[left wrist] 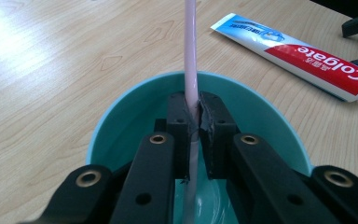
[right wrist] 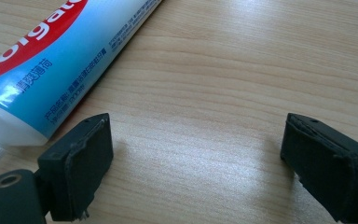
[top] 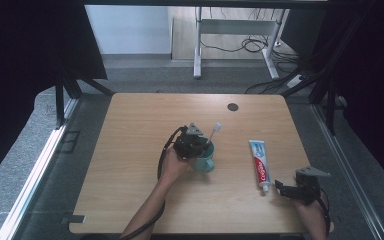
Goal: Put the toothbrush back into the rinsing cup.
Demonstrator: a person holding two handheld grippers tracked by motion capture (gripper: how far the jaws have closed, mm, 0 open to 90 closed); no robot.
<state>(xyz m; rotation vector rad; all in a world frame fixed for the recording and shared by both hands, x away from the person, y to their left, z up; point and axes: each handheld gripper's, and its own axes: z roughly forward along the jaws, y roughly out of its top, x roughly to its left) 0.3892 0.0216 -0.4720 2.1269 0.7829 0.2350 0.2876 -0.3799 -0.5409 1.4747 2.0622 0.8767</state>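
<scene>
the left tool (left wrist: 193, 122) is clenched on the pale pink handle of a toothbrush (left wrist: 190, 56), pads pinching it just over the mouth of a teal cup (left wrist: 116, 116); the handle's lower end reaches down inside the cup, the bristle head (top: 216, 127) leaning up toward the far edge of the bench (top: 130, 115). cup and brush stand near the middle of the bench. the handle looks thin, stiff, smooth plastic, light but likely to twist or slide between the pads, so a hold on its mid shaft seems right. the right tool (right wrist: 196, 154) is released, jaws wide apart, nothing between them, just beside the cap end of a toothpaste tube (right wrist: 70, 51) lying flat toward the right edge: a soft, glossy tube, best taken across its body.
</scene>
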